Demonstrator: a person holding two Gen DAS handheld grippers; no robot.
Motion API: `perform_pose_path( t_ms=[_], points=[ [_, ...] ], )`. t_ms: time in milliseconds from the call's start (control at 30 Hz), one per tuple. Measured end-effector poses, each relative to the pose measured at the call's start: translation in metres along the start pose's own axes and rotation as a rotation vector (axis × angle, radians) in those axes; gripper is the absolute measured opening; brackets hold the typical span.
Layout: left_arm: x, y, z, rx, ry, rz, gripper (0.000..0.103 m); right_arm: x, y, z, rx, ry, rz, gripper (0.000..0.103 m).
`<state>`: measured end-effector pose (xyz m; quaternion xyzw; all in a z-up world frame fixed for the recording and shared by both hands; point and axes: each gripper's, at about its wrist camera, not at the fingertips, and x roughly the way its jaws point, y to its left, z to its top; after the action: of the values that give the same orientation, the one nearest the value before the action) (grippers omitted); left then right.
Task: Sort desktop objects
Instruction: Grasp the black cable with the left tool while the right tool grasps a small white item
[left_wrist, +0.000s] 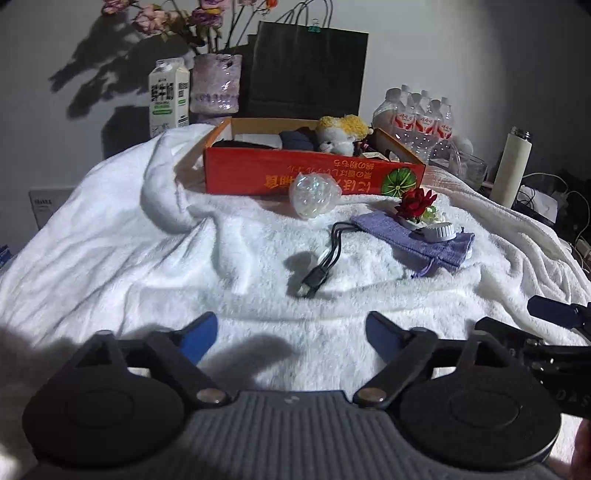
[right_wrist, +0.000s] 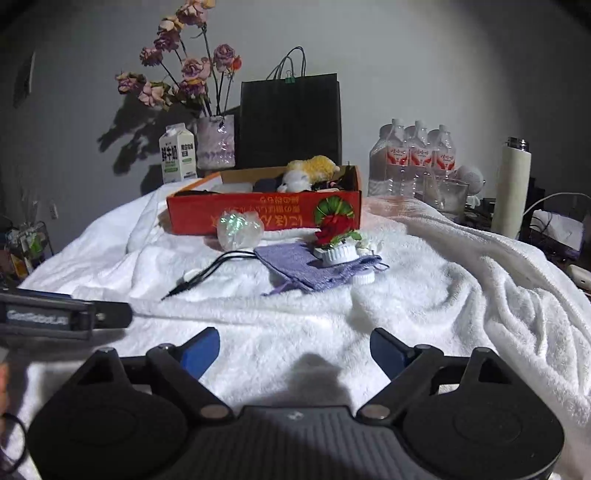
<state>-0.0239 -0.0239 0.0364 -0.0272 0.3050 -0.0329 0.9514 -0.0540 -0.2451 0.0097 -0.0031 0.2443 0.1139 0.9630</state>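
Both the left gripper and the right gripper stood with jaws apart and empty above the white blanket. Beyond lay a black cable, a purple pouch bearing a red rose ornament, a clear crumpled wrapper, then the red box holding a plush toy.

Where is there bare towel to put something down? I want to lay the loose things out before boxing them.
Free: the wide towel stretch left of the black cable, and the strip between both grippers and that cable. Right of the purple pouch the towel is bare but rumpled. Crowded: in front of the red box, where clear wrap, rose and pouch cluster.
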Motion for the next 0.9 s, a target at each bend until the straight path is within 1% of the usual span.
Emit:
perform_pose_path(
  t_ms=[67, 133, 167, 200, 233, 267, 300, 333, 367, 400, 500, 567, 667, 733, 800, 833, 867, 900],
  points=[
    [0.013, -0.001, 0.012, 0.015, -0.009, -0.028, 0.076, 0.001, 0.0, 0.004, -0.002, -0.012, 0.015, 0.078],
    [0.033, 0.001, 0.024, -0.003, 0.015, -0.081, 0.068, 0.004, -0.001, 0.007, 0.0, -0.021, 0.011, 0.075],
    [0.044, 0.002, 0.029, -0.018, 0.034, -0.118, 0.067, 0.005, -0.002, 0.009, 0.006, -0.024, 0.009, 0.073],
    [0.055, 0.003, 0.033, -0.031, 0.049, -0.152, 0.063, 0.007, -0.003, 0.01, 0.013, -0.023, 0.015, 0.071],
    [0.064, 0.005, 0.036, -0.05, 0.06, -0.171, 0.056, 0.009, -0.004, 0.011, 0.019, -0.022, 0.025, 0.069],
    [0.073, 0.008, 0.039, -0.069, 0.074, -0.183, 0.052, 0.01, -0.004, 0.012, 0.018, -0.019, 0.032, 0.068],
    [0.081, 0.011, 0.041, -0.09, 0.088, -0.19, 0.043, 0.012, -0.002, 0.012, 0.014, -0.017, 0.033, 0.068],
    [0.088, 0.015, 0.042, -0.114, 0.102, -0.203, 0.028, 0.013, -0.001, 0.011, 0.008, -0.014, 0.033, 0.068],
    [0.094, 0.019, 0.043, -0.135, 0.114, -0.221, 0.018, 0.016, 0.001, 0.011, 0.001, -0.008, 0.037, 0.068],
    [0.097, 0.024, 0.043, -0.157, 0.121, -0.24, 0.015, 0.018, 0.003, 0.011, -0.003, -0.003, 0.044, 0.066],
    [0.095, 0.041, 0.04, -0.25, 0.12, -0.298, 0.012, 0.028, 0.011, 0.012, -0.016, 0.014, 0.077, 0.064],
    [0.085, 0.049, 0.037, -0.281, 0.1, -0.317, 0.011, 0.036, 0.019, 0.017, -0.035, 0.023, 0.104, 0.061],
    [0.071, 0.061, 0.034, -0.321, 0.072, -0.282, 0.01, 0.055, 0.035, 0.028, -0.044, 0.036, 0.166, 0.058],
    [0.064, 0.071, 0.03, -0.359, 0.056, -0.27, 0.01, 0.072, 0.046, 0.038, -0.032, 0.054, 0.205, 0.053],
    [0.059, 0.08, 0.027, -0.386, 0.061, -0.242, 0.009, 0.094, 0.055, 0.047, -0.007, 0.098, 0.244, 0.049],
    [0.056, 0.084, 0.025, -0.396, 0.064, -0.227, 0.005, 0.104, 0.059, 0.05, 0.012, 0.11, 0.269, 0.048],
    [0.052, 0.088, 0.023, -0.409, 0.065, -0.21, 0.005, 0.113, 0.062, 0.053, 0.039, 0.122, 0.293, 0.046],
    [0.047, 0.093, 0.021, -0.415, 0.057, -0.193, 0.001, 0.124, 0.064, 0.055, 0.071, 0.152, 0.301, 0.045]
  ],
)
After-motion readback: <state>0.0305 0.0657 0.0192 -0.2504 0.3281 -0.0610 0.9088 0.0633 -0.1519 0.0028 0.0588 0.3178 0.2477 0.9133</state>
